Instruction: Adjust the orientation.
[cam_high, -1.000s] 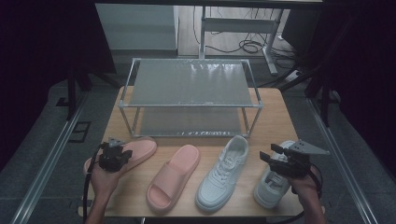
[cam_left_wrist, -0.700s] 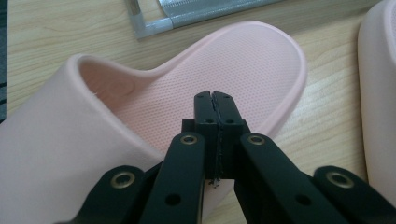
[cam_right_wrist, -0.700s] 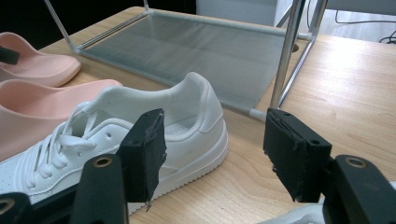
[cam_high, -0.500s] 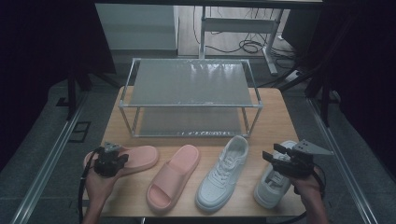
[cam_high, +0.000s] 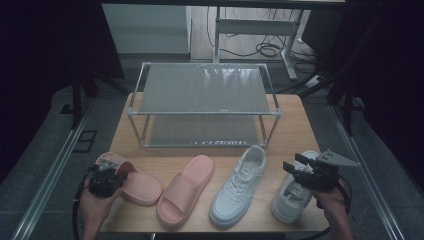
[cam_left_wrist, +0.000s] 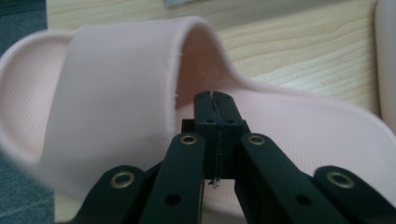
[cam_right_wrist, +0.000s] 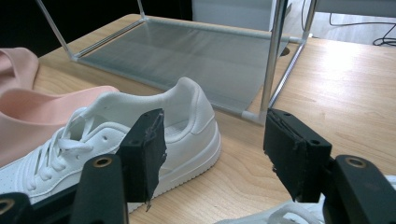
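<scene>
A pink slipper (cam_high: 140, 186) lies at the table's near left. My left gripper (cam_high: 112, 175) is on its left end. In the left gripper view the jaws are shut, pad against pad, with nothing seen between them. The tip of my left gripper (cam_left_wrist: 215, 95) sits over the footbed at the mouth of the pink slipper's (cam_left_wrist: 107, 88) strap. A second pink slipper (cam_high: 186, 189) and a white sneaker (cam_high: 240, 186) lie in the middle. My right gripper (cam_high: 295, 164) hovers open over another white sneaker (cam_high: 286, 201). Between the open jaws of my right gripper (cam_right_wrist: 210, 149) I see bare table, and the middle white sneaker (cam_right_wrist: 154, 130) lies to their left.
A two-tier metal-framed rack (cam_high: 205, 112) with frosted shelves stands at the back of the wooden table (cam_high: 295, 125); its lower shelf and corner post appear as the rack (cam_right_wrist: 187, 56) ahead of the right gripper. Dark floor surrounds the table, and cables lie beyond it.
My left gripper has shifted toward the near-left corner, and the pink slipper has swung with it so its toe now points near-right. The right gripper has stayed put.
</scene>
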